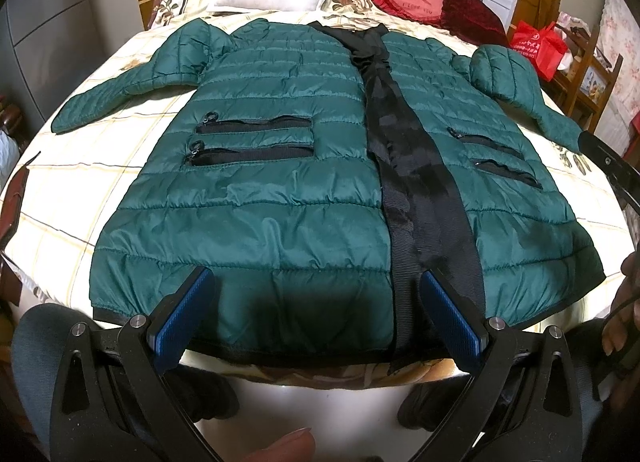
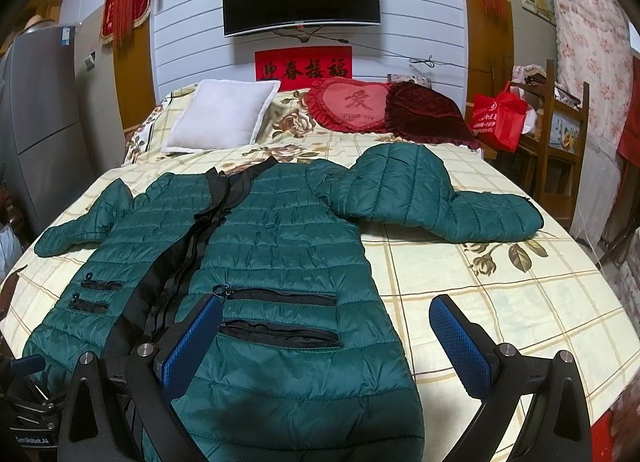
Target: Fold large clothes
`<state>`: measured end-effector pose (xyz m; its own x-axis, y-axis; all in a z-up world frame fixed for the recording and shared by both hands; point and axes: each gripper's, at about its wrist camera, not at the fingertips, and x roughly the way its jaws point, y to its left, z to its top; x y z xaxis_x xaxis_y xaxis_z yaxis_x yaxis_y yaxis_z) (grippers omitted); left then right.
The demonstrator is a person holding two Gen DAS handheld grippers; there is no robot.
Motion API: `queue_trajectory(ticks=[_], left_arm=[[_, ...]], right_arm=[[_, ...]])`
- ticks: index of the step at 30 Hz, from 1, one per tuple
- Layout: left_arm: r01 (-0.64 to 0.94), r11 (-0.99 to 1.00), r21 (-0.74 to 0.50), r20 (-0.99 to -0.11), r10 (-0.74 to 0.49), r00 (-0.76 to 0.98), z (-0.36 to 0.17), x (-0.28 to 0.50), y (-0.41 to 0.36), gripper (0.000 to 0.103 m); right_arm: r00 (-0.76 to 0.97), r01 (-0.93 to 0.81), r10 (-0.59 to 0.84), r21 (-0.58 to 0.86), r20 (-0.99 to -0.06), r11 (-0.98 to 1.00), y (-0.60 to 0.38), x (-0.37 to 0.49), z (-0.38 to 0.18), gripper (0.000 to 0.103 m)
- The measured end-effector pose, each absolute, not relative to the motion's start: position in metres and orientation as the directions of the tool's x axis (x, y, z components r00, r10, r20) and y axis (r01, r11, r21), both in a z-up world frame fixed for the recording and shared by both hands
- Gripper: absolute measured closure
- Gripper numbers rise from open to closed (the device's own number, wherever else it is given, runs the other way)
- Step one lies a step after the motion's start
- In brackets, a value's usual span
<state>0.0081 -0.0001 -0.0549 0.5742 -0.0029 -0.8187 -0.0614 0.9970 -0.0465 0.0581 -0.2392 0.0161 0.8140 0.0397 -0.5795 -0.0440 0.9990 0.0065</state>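
A long dark green quilted jacket lies flat and face up on the bed, black front placket running down its middle, both sleeves spread outward. My left gripper hovers open just above the jacket's bottom hem, blue pads wide apart, nothing between them. In the right wrist view the same jacket fills the left half, its right sleeve bent outward on the sheet. My right gripper stands open over the jacket's lower right panel and side edge, empty.
The bed has a cream checked floral sheet. A white pillow, a red heart cushion and a dark red cushion lie at the head. A red bag sits on wooden shelving at right. The person's feet show below the bed edge.
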Motion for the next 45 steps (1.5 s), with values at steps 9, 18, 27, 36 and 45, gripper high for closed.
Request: queue_trajectory(ticks=[9, 18, 27, 36, 45], left_arm=[[-0.067, 0.995, -0.072, -0.805, -0.019, 0.593, -0.047, 0.005, 0.006, 0.0], [-0.074, 0.993, -0.095, -0.789, -0.03, 0.614, -0.032, 0.001, 0.02, 0.0], [-0.126, 0.991, -0.04, -0.738, 0.056, 0.672, -0.012, 0.017, 0.057, 0.0], [-0.094, 0.994, 0.047, -0.674, 0.101, 0.731, 0.011, 0.071, 0.086, 0.0], [-0.045, 0.998, -0.037, -0.719, 0.004, 0.696, -0.012, 0.154, 0.102, 0.0]], right_arm=[[0.762, -0.092, 0.252, 0.286, -0.596, 0.954, -0.275, 0.029, 0.078, 0.0], [0.661, -0.225, 0.349, 0.268, -0.664, 0.937, -0.234, -0.004, 0.117, 0.0], [0.704, -0.201, 0.252, 0.154, -0.664, 0.967, -0.21, 0.053, 0.07, 0.0], [0.768, -0.203, 0.238, 0.126, -0.594, 0.971, -0.185, 0.128, 0.052, 0.0], [0.734, -0.181, 0.165, 0.044, -0.659, 0.983, -0.168, 0.185, 0.01, 0.0]])
